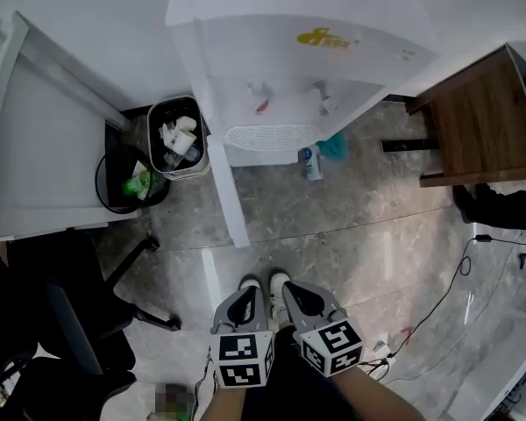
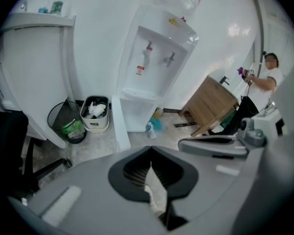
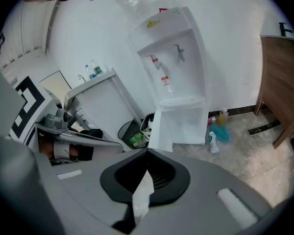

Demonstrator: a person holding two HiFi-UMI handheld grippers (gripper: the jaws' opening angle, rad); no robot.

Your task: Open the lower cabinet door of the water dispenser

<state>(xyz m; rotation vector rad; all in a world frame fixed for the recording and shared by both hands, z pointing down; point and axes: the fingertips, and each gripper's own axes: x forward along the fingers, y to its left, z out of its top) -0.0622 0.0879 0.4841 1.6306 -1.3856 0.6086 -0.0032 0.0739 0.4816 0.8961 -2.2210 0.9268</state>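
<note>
The white water dispenser (image 1: 298, 68) stands against the wall at the top of the head view. Its lower cabinet door (image 1: 221, 165) is swung wide open and juts out over the floor toward me. The door (image 3: 161, 129) and the open lower compartment (image 3: 188, 124) also show in the right gripper view, and the door (image 2: 118, 124) in the left gripper view. My left gripper (image 1: 245, 292) and right gripper (image 1: 296, 292) hang side by side at the bottom centre, well short of the dispenser. Both are shut with nothing in them, left gripper (image 2: 152, 166), right gripper (image 3: 148, 166).
A waste bin (image 1: 177, 139) and a black wire basket (image 1: 127, 182) stand left of the door beside a white cabinet (image 1: 35, 147). A bottle (image 1: 312, 161) and teal cloth (image 1: 335, 146) lie by the dispenser. Wooden table (image 1: 482, 121) right, office chair (image 1: 79, 314) left, cables (image 1: 456, 288) on the floor.
</note>
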